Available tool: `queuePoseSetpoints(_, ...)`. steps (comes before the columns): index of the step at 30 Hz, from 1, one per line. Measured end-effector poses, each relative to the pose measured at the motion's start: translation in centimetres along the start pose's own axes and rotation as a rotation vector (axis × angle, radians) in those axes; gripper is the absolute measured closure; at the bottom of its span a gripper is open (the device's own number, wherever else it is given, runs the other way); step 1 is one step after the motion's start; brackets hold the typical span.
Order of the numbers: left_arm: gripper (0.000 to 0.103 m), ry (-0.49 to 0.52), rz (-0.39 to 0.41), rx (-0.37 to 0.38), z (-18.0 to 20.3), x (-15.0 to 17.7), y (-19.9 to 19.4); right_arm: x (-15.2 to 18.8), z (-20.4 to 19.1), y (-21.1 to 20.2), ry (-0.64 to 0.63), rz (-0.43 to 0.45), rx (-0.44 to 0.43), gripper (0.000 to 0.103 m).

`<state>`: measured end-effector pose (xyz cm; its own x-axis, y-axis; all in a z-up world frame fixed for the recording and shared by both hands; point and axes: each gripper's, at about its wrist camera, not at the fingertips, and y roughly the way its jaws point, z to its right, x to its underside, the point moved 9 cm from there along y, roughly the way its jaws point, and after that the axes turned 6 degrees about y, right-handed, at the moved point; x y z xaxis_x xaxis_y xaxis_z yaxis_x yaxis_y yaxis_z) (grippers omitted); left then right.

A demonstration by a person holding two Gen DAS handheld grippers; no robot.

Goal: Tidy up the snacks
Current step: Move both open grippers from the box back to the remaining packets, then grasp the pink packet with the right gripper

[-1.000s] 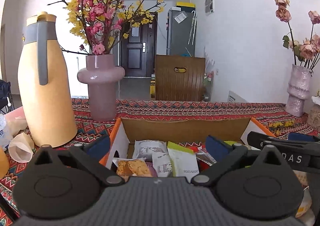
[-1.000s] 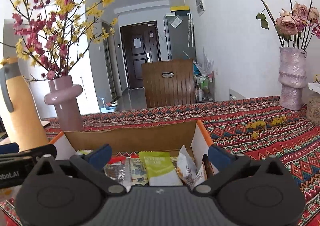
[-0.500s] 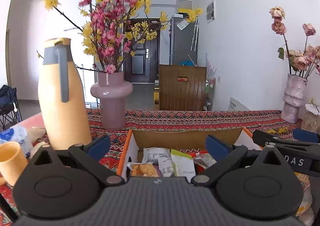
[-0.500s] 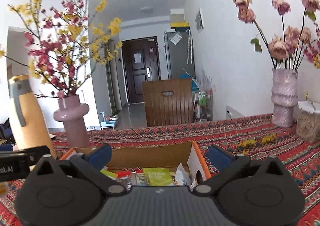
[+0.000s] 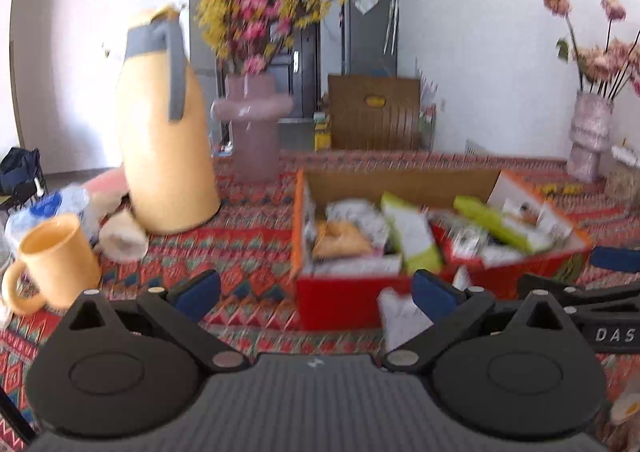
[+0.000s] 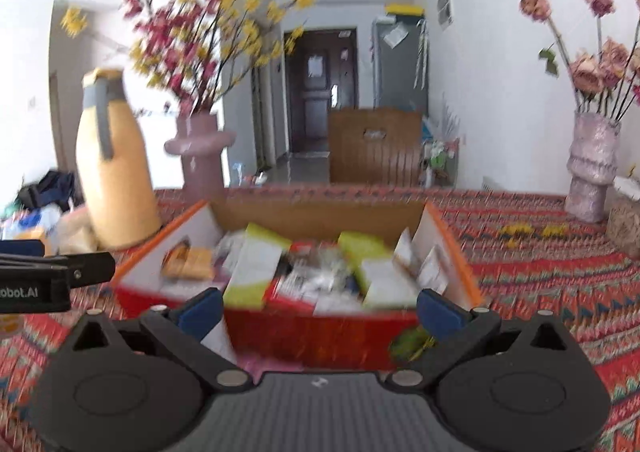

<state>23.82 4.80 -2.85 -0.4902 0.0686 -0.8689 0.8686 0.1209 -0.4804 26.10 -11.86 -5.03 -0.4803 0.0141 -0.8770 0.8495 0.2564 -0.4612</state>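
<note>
An open red and orange snack box [image 5: 348, 296] [image 6: 312, 336] stands on the patterned tablecloth, filled with several snack packets, among them green-and-white packs [image 5: 412, 236] [image 6: 256, 264]. My left gripper [image 5: 316, 292] is open and empty, in front of the box's near left corner. My right gripper [image 6: 318, 308] is open and empty, in front of the box's near wall. A white packet [image 5: 400, 318] lies on the cloth before the box. A green item [image 6: 408, 344] lies by the box's near right corner. Both views are blurred.
A tall yellow jug [image 5: 164, 132] [image 6: 112, 168], a pink vase with blossoms [image 5: 252, 124] [image 6: 200, 148] and a yellow mug [image 5: 52, 256] stand left of the box. A pale vase with roses [image 6: 592, 164] stands far right. A wooden chair [image 6: 374, 144] is behind the table.
Both grippers have pulled back and up from over the box; the box's red front wall and the cloth before it now show. Both stay open.
</note>
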Motion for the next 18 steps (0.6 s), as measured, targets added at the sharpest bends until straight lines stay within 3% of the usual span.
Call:
queuePoseSetpoints(8,0.0,-0.028,-0.068,-0.016,-2.1,4.7,1.5,4.4,-3.1,2.1,-0.025,-0.175,-0.023,0.0)
queuePoseSetpoints(18,0.0,-0.069,-0.115,0.022,-2.4,6.1,2.9,7.1,-3.9,6.0,-0.038,-0.32,0.058,0.0)
